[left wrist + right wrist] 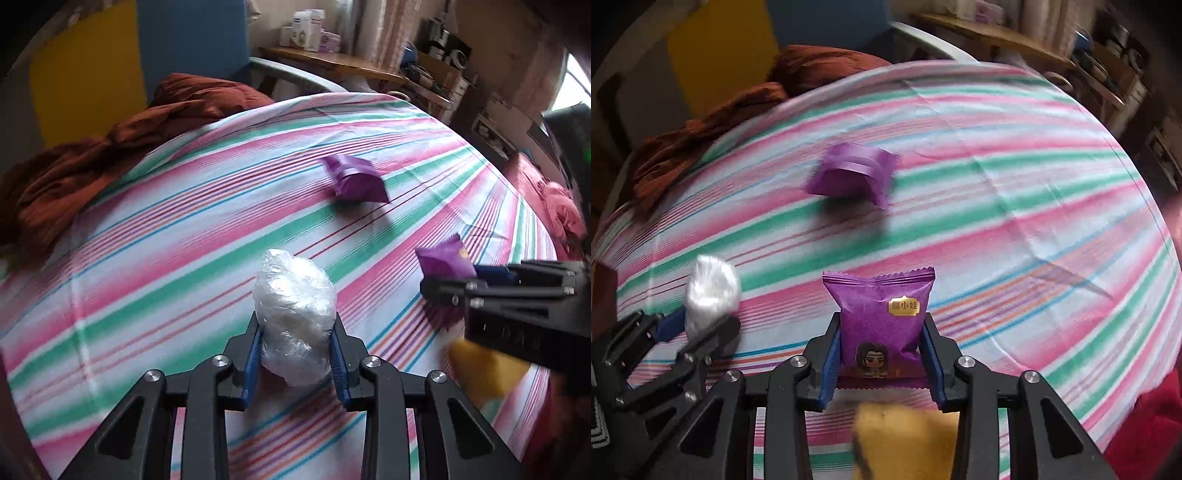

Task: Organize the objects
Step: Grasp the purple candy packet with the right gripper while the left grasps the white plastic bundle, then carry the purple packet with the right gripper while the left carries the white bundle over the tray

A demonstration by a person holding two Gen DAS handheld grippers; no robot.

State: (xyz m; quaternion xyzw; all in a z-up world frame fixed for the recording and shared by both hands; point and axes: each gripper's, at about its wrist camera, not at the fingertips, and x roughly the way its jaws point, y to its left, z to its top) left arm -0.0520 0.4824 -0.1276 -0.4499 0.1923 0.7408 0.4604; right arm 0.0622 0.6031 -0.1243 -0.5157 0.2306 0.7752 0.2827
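My left gripper [295, 332] is shut on a clear plastic bag of white stuff [295, 314], held above the striped bedsheet [166, 240]. It also shows at the left of the right wrist view [711, 288]. My right gripper [882, 343] is shut on a purple snack packet [882, 317], held upright above the sheet; this packet shows in the left wrist view [443, 258] beside the right gripper [443, 286]. A second purple packet [354, 179] lies on the sheet further away [853, 173]. A yellow packet [905, 439] lies under the right gripper [484, 373].
A crumpled rust-brown blanket [110, 147] lies at the far left of the bed. A wooden shelf with boxes [314, 37] stands behind the bed. Red fabric [1145, 424] lies at the right edge. A blue and yellow wall [110, 55] is behind.
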